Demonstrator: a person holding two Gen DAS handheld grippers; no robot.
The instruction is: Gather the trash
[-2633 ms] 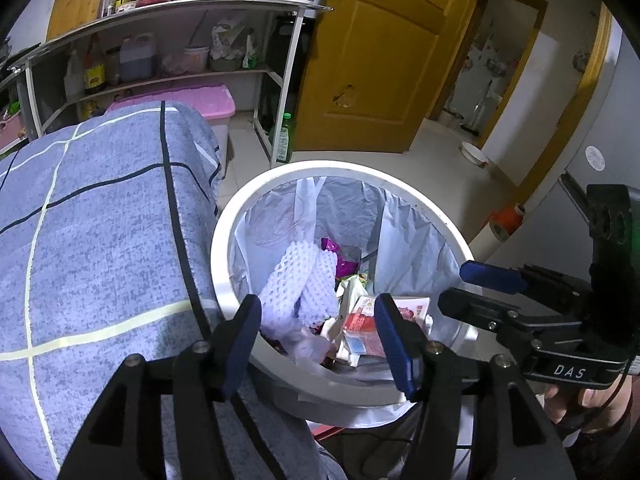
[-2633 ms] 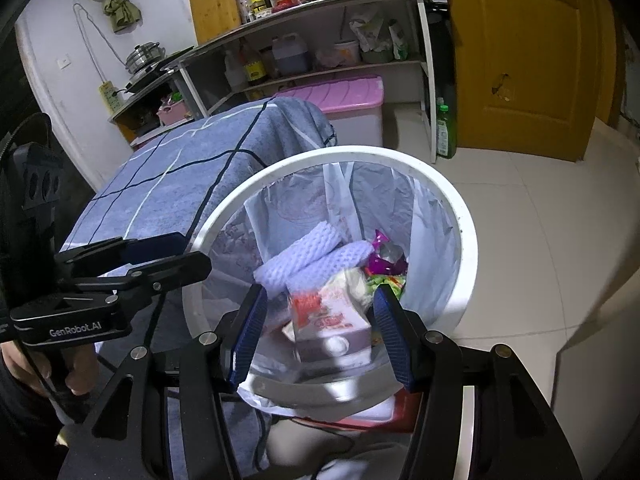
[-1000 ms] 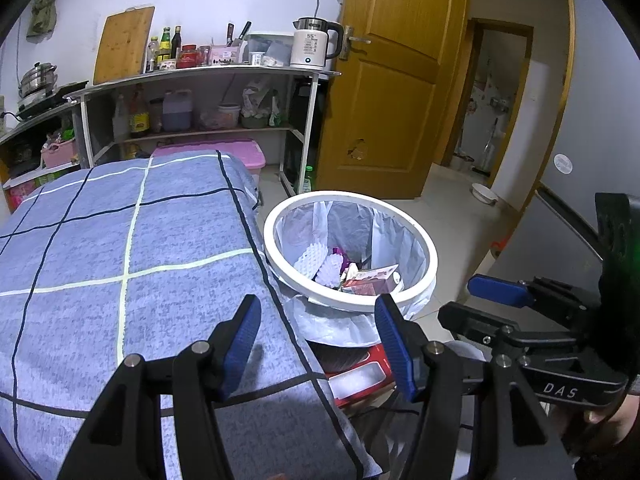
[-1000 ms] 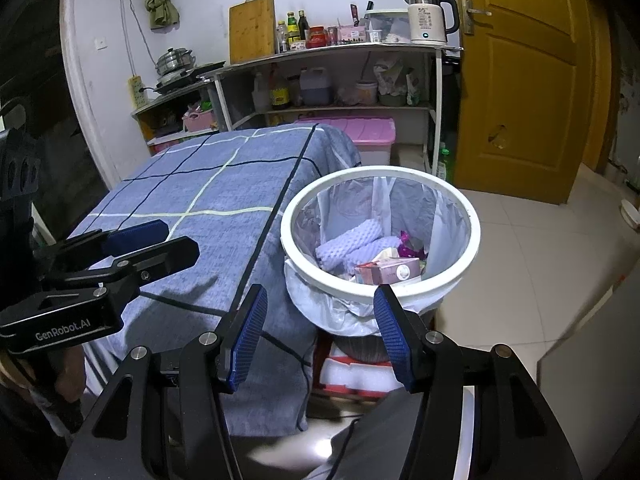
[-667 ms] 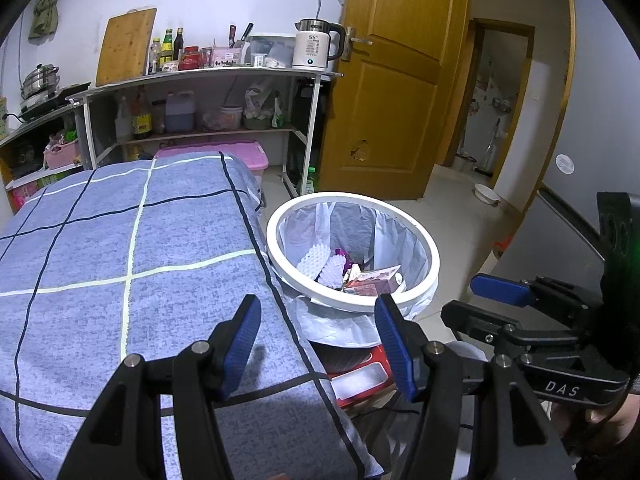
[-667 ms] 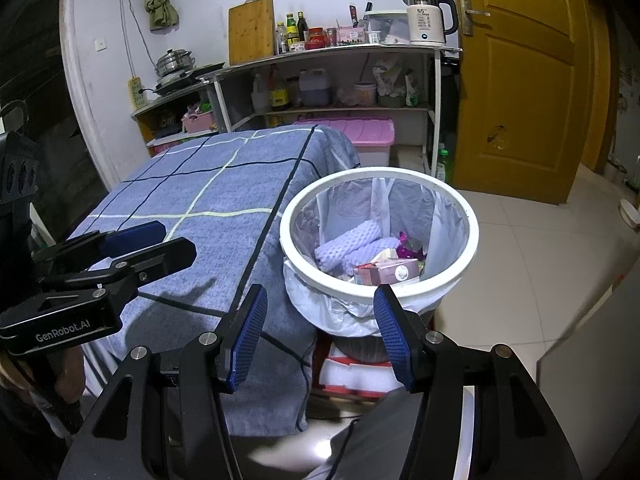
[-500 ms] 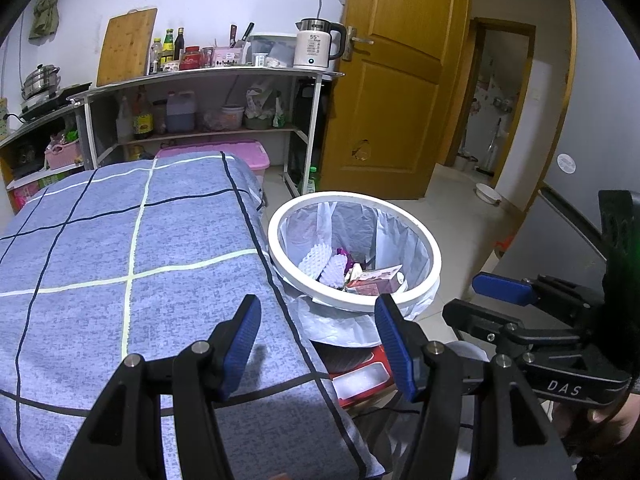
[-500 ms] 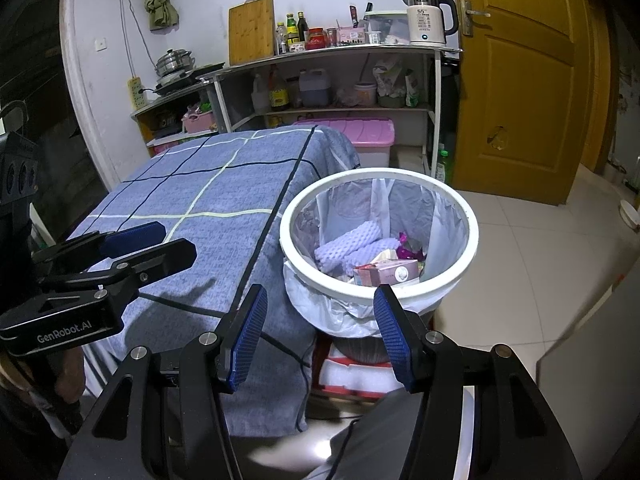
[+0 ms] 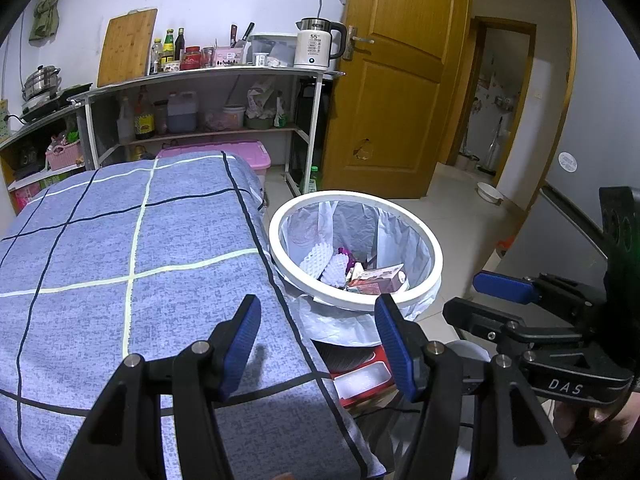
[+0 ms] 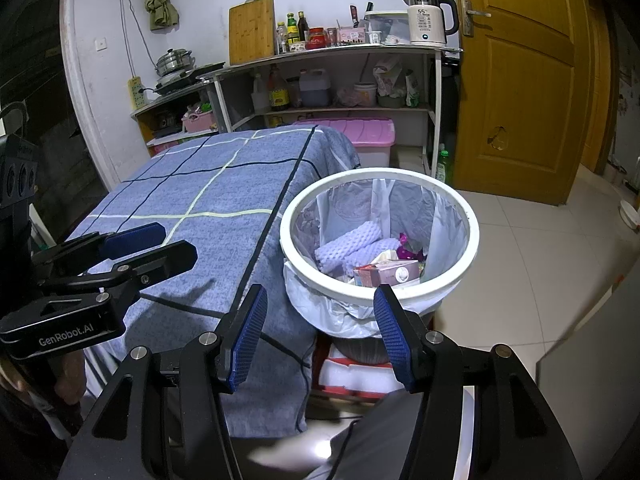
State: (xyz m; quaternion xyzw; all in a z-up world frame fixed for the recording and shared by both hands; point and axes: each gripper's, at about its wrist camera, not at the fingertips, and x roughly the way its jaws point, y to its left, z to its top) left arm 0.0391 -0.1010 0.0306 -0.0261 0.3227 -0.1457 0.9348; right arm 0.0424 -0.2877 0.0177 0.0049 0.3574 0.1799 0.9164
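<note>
With both my left hand-held gripper (image 9: 316,330) and right hand-held gripper (image 10: 320,322) wide open and empty, the trash (image 10: 384,270) sits in the bin (image 10: 474,236) at my twelve o'clock, so collecting looks finished unless the bare worktop (image 9: 120,240) hides more.

White walls are enclosing the room, and pale floor tiles (image 10: 532,264) are reflecting the light. A wooden door (image 9: 394,92) is standing shut beside an open doorway (image 9: 500,96). A metal shelf unit (image 10: 332,80) is running along the far wall, carrying a kettle (image 10: 428,18) at its right end and a cutting board (image 10: 251,30) leaning further left. A blue checked cloth (image 9: 120,256) is covering the table.
</note>
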